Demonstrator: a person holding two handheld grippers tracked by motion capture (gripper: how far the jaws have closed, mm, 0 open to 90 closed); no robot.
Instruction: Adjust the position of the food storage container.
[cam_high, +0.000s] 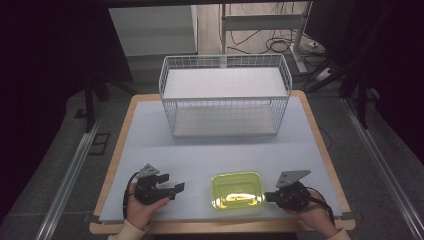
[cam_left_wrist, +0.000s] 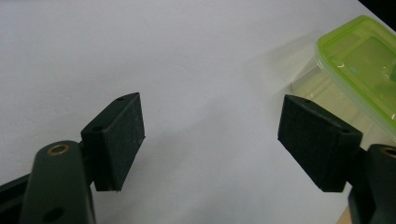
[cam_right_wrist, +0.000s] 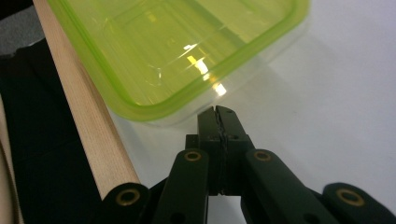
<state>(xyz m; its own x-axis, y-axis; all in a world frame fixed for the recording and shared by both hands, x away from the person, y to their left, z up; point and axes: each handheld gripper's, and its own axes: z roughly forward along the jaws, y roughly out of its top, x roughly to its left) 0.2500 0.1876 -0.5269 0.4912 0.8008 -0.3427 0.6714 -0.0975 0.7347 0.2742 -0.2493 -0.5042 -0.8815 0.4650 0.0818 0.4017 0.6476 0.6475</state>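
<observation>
A lab or test room set up for recording: a wood-edged table stands on grey carpet between metal floor rails, with loose cables and desk legs at the frame's top, darkness on both sides.

From my screen, the table has a pale top with a wooden edge. At twelve o'clock a white desk frame stands over tangled cables. Grey floor surrounds it, with metal rails at nine and three; the corners are dark.
</observation>
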